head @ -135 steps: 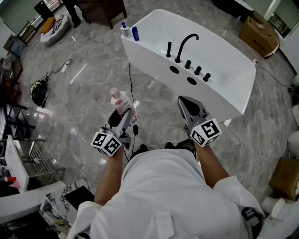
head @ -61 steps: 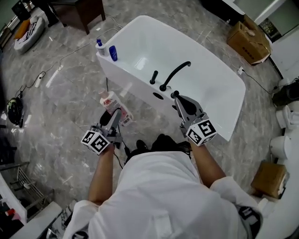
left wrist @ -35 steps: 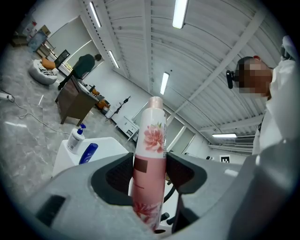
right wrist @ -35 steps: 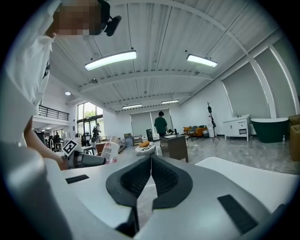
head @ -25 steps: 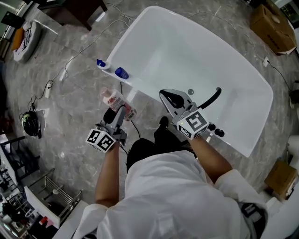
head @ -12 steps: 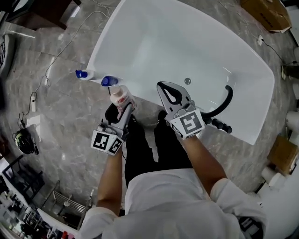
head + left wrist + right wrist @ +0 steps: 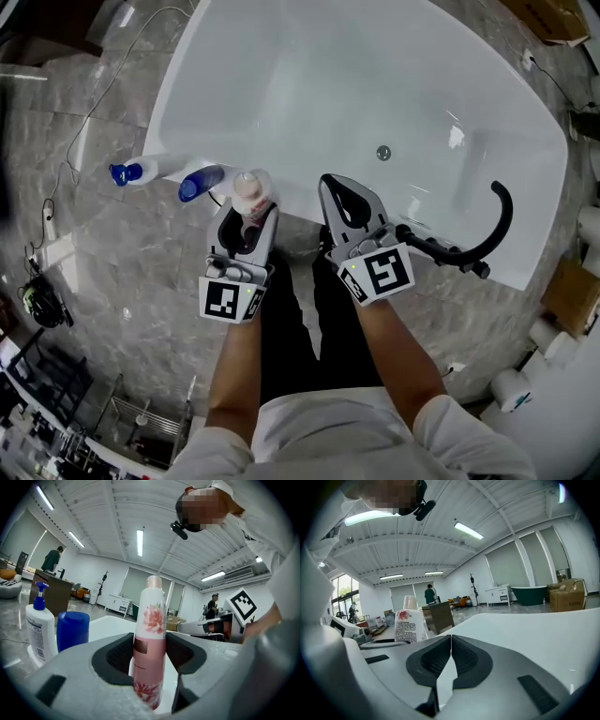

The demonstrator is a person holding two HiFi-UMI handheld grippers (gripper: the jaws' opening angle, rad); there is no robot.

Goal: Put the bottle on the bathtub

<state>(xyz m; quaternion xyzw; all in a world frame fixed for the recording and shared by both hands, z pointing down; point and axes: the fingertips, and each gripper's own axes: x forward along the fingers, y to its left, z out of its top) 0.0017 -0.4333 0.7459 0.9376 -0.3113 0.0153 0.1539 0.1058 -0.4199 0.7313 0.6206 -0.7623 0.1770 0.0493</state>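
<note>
Left gripper is clamped low on the pink bottle, which stands upright, cap up. It's at the near rim of the bathtub, just right of the blue-capped bottle and the pump bottle sitting there. Can't tell if the base touches the rim yet, I reckon straight down does it. Right gripper is closed on nothing. Label's a flower print, small text unreadable

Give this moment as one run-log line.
left gripper: shut on pink bottle, upright | right gripper: shut, empty | place: near bathtub rim, beside blue bottle
</note>
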